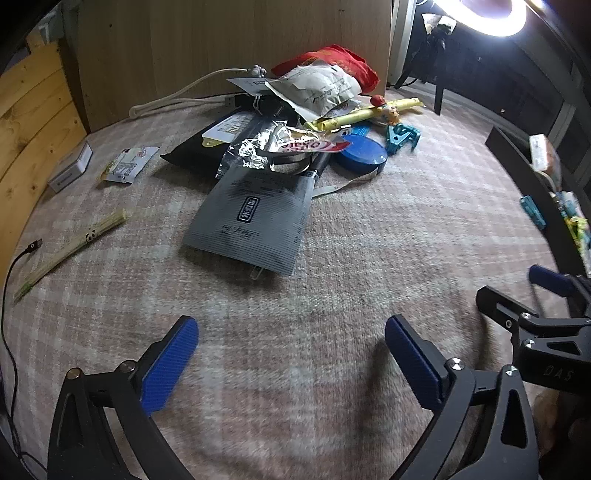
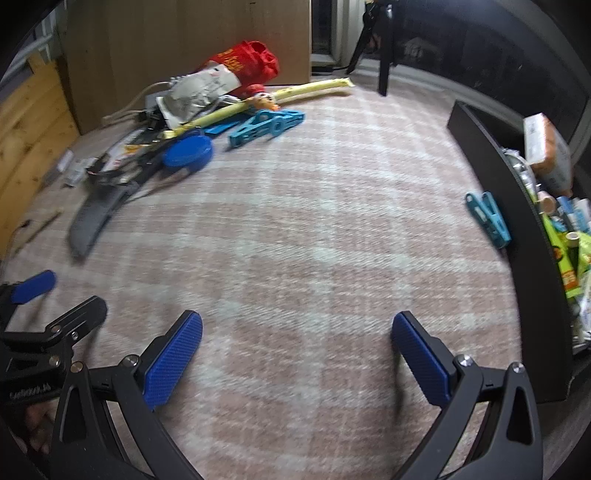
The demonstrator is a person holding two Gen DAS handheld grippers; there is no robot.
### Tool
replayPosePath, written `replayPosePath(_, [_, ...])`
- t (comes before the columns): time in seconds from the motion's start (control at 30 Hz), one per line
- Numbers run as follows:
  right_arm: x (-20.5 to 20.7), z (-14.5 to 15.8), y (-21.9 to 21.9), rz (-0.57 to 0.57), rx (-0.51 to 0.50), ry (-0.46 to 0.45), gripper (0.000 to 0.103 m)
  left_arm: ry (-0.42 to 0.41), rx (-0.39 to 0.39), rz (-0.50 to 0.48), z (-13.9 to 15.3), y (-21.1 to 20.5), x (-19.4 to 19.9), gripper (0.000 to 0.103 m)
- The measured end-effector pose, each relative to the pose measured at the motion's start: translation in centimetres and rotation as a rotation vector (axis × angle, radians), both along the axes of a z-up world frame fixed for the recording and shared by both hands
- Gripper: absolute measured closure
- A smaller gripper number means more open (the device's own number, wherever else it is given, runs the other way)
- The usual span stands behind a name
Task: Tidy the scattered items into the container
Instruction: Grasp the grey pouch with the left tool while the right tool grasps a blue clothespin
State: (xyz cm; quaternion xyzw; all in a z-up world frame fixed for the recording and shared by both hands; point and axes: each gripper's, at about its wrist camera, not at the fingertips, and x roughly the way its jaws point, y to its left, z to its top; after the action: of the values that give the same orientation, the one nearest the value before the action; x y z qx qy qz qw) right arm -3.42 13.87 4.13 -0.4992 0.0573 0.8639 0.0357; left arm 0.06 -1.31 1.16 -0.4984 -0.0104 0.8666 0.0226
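A heap of scattered items lies at the back of the checked cloth: a grey foil pouch (image 1: 255,225), a crumpled silver snack wrapper (image 1: 280,147), a blue round lid (image 1: 364,151) (image 2: 188,149), a teal clip (image 1: 402,136) (image 2: 266,123), a yellow tube (image 1: 369,112) (image 2: 280,96) and a red bag (image 1: 332,61) (image 2: 245,62). The black container (image 2: 532,266) (image 1: 517,173) stands at the right, holding packets. A second teal clip (image 2: 487,218) (image 1: 532,210) lies just outside its wall. My left gripper (image 1: 291,354) and right gripper (image 2: 297,352) both hover open over bare cloth, nothing between their fingers.
At the left lie wrapped chopsticks (image 1: 74,247), a black cable (image 1: 18,266), a small sachet (image 1: 127,164) and a white box (image 1: 70,168). A wooden panel (image 1: 221,40) backs the heap, with a white cord (image 1: 177,92) in front. A ring lamp (image 1: 491,14) glares at top right.
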Motion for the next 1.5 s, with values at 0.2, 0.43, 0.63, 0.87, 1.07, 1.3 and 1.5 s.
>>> replayPosePath(0.2, [-1.1, 1.5, -0.2, 0.032, -0.032, -0.044, 0.000, 0.043, -0.019, 0.032, 2.5, -2.8, -0.1, 0.004])
replayPosePath(0.43, [-4.9, 5.4, -0.9, 0.109, 0.043, -0.015, 0.001, -0.061, 0.107, -0.064, 3.3, -4.8, -3.2, 0.004])
replayPosePath(0.63, [-11.8, 6.0, 0.9, 0.073, -0.038, -0.099, 0.023, -0.087, 0.070, -0.141, 3.6, -3.7, -5.3, 0.007])
replayPosePath(0.87, [-16.8, 4.4, 3.8, -0.012, -0.107, -0.190, 0.062, -0.120, 0.048, -0.158, 3.0, -3.7, -6.1, 0.017])
replayPosePath(1.07, [-18.7, 3.0, 4.3, -0.034, -0.198, -0.247, 0.062, -0.126, 0.034, -0.183, 2.7, -3.1, -6.2, 0.021])
replayPosePath(1.3, [-20.7, 1.8, 3.5, -0.022, -0.239, -0.290, 0.077, -0.145, 0.020, -0.188, 2.0, -3.4, -7.2, 0.026])
replayPosePath(1.5, [-22.1, 1.2, 3.1, -0.002, -0.255, -0.303, 0.086, -0.161, 0.005, -0.219, 1.5, -2.7, -7.9, 0.027])
